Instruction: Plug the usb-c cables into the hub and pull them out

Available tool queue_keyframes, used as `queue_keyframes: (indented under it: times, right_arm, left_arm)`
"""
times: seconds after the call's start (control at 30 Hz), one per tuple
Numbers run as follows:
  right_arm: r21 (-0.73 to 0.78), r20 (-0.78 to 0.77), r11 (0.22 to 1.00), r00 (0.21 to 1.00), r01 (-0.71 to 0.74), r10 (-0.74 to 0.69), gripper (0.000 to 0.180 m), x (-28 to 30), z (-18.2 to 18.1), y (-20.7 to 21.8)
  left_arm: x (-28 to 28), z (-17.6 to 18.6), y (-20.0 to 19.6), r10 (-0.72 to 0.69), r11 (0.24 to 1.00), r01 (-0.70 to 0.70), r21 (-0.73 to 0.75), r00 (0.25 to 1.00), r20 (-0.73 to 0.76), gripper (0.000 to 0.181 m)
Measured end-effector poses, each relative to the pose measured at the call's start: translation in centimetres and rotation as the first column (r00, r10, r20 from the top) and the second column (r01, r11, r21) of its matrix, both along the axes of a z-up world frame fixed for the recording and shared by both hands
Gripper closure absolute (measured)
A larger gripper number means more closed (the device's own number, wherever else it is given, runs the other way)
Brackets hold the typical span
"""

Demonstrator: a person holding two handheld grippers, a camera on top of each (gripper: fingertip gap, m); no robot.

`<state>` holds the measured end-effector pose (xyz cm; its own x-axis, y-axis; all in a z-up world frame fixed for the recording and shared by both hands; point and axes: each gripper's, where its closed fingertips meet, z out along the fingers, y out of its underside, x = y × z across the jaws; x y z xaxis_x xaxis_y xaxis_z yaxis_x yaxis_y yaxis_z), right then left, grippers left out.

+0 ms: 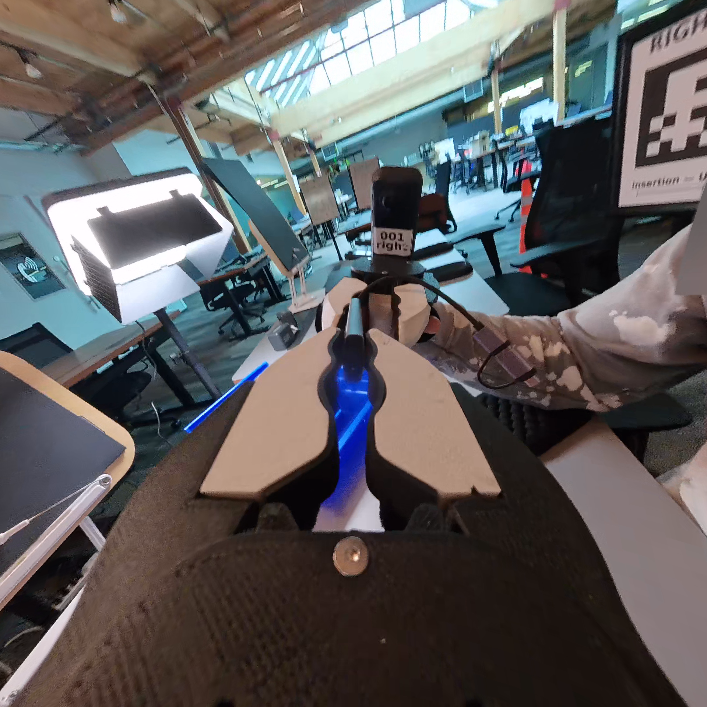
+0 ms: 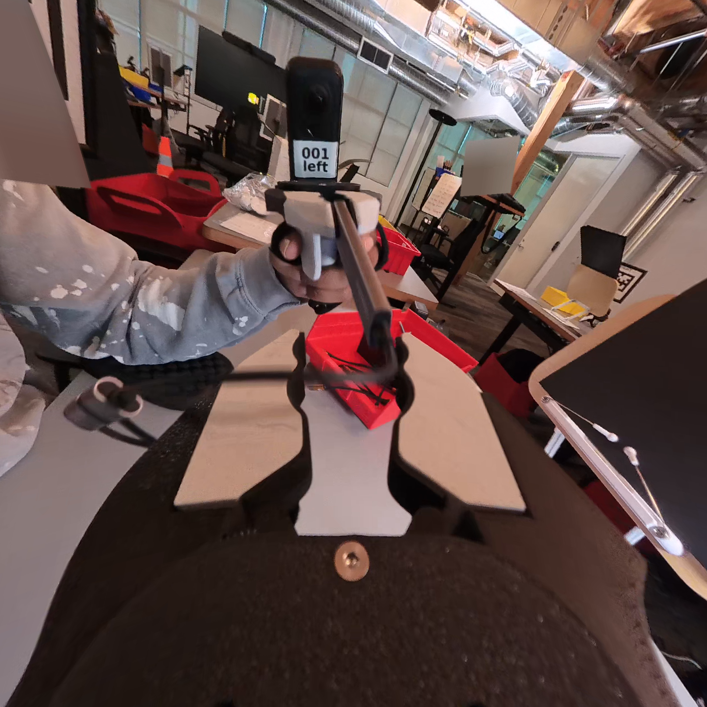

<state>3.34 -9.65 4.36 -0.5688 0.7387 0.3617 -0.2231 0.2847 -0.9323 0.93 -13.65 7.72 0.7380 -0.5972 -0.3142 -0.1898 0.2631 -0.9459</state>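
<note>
My left gripper (image 1: 352, 338) is shut on one end of the hub (image 1: 352, 325), a slim dark grey bar, and holds it in the air. In the right wrist view the hub (image 2: 359, 275) runs from the left gripper (image 2: 333, 208) down to my right gripper (image 2: 350, 344). The right gripper is open, with the hub's far end beside its right finger. A black cable (image 2: 260, 377) leaves that end, crosses the open fingers and hangs to the left. It ends in grey connectors (image 2: 103, 405), which also show in the left wrist view (image 1: 501, 354). The right gripper (image 1: 377, 302) faces the left one.
A red bin (image 2: 432, 344) with black cables stands on the white table (image 2: 344, 478) under the grippers. A blue bin (image 1: 225, 398) lies below the left gripper. Black boards stand at the table's sides (image 1: 46, 459) (image 2: 631, 401). A person's speckled sleeve (image 1: 574, 352) reaches in. My hands' fingertips stand some 6 centimetres from each other.
</note>
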Motion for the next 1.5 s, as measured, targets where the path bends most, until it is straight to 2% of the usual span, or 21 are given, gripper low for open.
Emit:
queue_keyframes:
  times: [0.17, 0.23, 0.3, 0.4, 0.57, 0.7, 0.97, 1.3, 1.4, 1.5]
  right_arm:
    - [-0.018, 0.002, 0.996, 0.996, 0.085, -0.085, 0.138, -0.5, -0.4, 2.8]
    - [-0.083, -0.023, 0.989, 0.992, 0.123, -0.125, 0.145, -0.5, 0.3, 4.4]
    - [-0.171, -0.054, 0.981, 0.993, 0.092, -0.103, 0.148, 0.3, 1.5, 5.2]
    - [-0.164, -0.057, 0.986, 0.998, 0.027, -0.037, 0.146, 1.1, 1.7, 4.1]
    - [-0.160, -0.040, 0.984, 0.996, -0.080, 0.075, 0.141, -0.4, 1.1, -0.4]
    - [-0.155, -0.065, 0.979, 0.990, -0.134, 0.126, 0.148, -0.4, 1.3, -2.7]
    - [-0.165, -0.081, 0.979, 0.991, -0.117, 0.105, 0.169, -0.5, 1.5, -2.4]
    - [-0.149, -0.054, 0.983, 0.993, -0.110, 0.103, 0.171, -0.7, 1.0, -2.3]
    - [-0.153, -0.060, 0.984, 0.994, -0.096, 0.087, 0.171, -0.7, 1.1, -1.9]
    - [-0.168, -0.061, 0.984, 0.997, -0.052, 0.042, 0.171, -0.5, 1.4, -0.2]
  left_arm:
    - [-1.7, 2.0, -1.7, -0.065, 0.996, 0.056, 0.071, 0.990, 0.124, 0.170]
    - [-2.2, 2.2, -2.1, -0.060, 0.995, 0.050, 0.087, 0.991, 0.121, 0.170]
    - [-2.8, 1.9, -2.1, -0.009, 0.996, 0.002, 0.089, 0.997, 0.076, 0.170]
    - [-2.7, 2.2, -2.4, -0.041, 0.994, 0.031, 0.103, 0.994, 0.103, 0.170]
    - [-0.1, 1.0, -0.9, -0.122, 0.991, 0.113, 0.074, 0.984, 0.126, 0.170]
    - [1.7, -0.1, 0.6, -0.138, 0.990, 0.133, 0.049, 0.981, 0.135, 0.170]
    - [2.1, -0.3, 0.9, -0.157, 0.988, 0.152, 0.042, 0.973, 0.167, 0.170]
    - [1.8, -0.8, 1.1, -0.141, 0.989, 0.144, -0.016, 0.980, 0.143, 0.171]
    - [0.7, -0.2, 0.8, -0.099, 0.995, 0.100, -0.006, 0.985, 0.142, 0.168]
    - [-3.0, 1.5, -0.5, -0.008, 1.000, 0.008, 0.002, 0.983, 0.185, 0.160]
